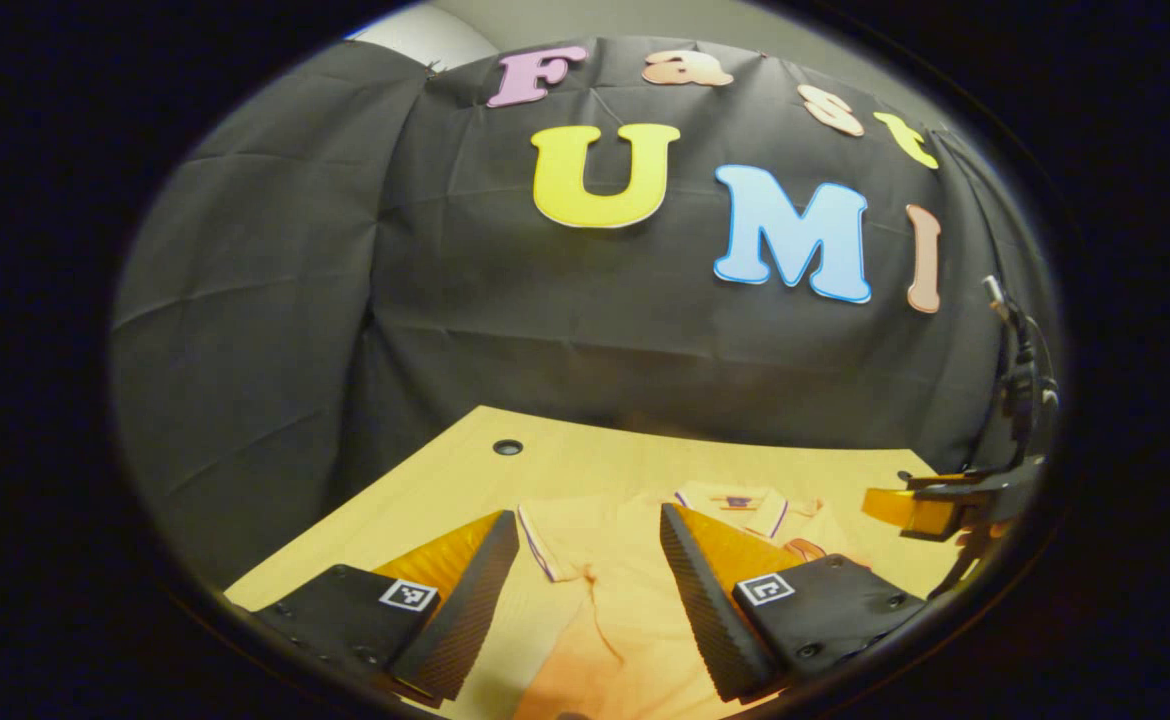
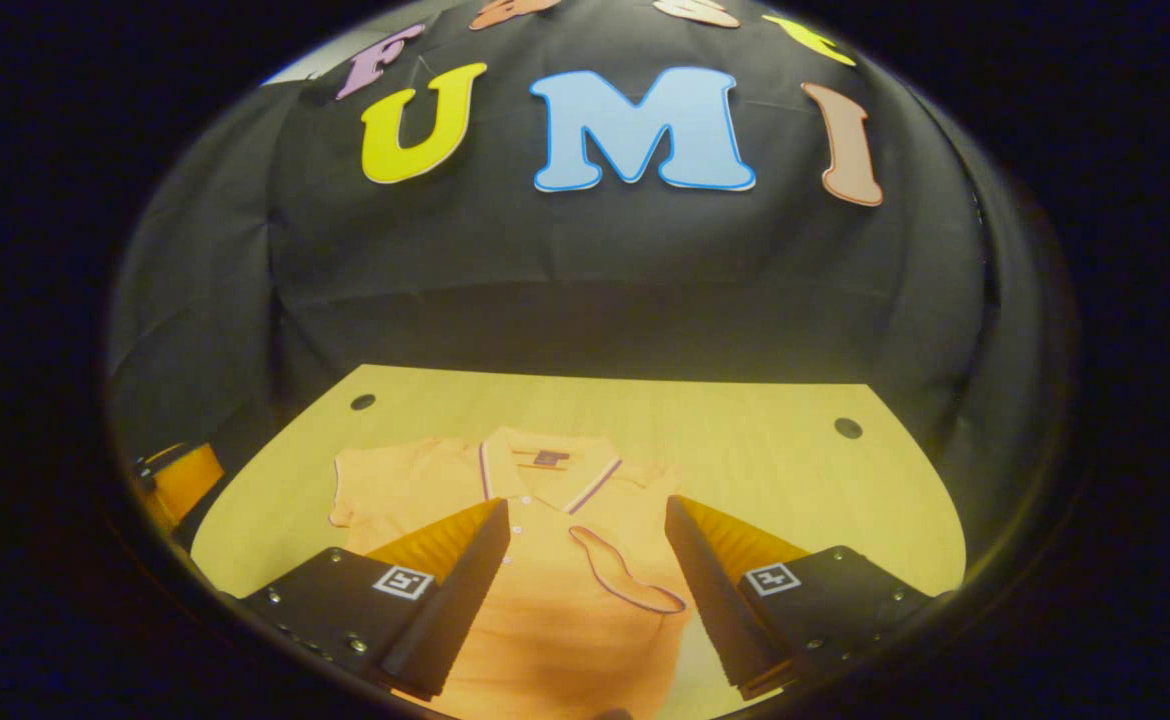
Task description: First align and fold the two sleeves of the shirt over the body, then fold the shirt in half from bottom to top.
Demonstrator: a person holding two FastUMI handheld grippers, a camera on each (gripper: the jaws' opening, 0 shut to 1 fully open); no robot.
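both grippers hanging low over the table, jaws spread wide, gripping nothing. left gripper [image 1: 590,590] hovering with the pale orange short-sleeved polo shirt [image 1: 595,600] lying between and beneath its fingers; right gripper [image 2: 585,590] hovering likewise, with the shirt's button placket just inside its left finger. second gripper [image 1: 920,510] showing far off to the right in the left gripper view, also parted and holding nothing.

lying flat on the light wooden table [image 2: 745,440], collar [image 2: 548,470] pointing away from the right gripper toward the black cloth wall, hem running back under the fingers and out of sight. long axis running straight ahead from the right gripper, collar far, hem near. one sleeve [image 2: 370,485] spreading out flat ahead and to the left of the right gripper; other sleeve [image 2: 625,575] seeming to lie already turned in over the chest, its trimmed cuff curving between the right gripper's fingers.

judging the sleeve stage half settled: one sleeve over the body, one out. for doing the outstretched sleeve well: pinching at the cuff edge only, catching one layer, lifting little, carrying across toward the placket, laying it level with the folded one, keeping the body from dragging or bunching, releasing only once flat.
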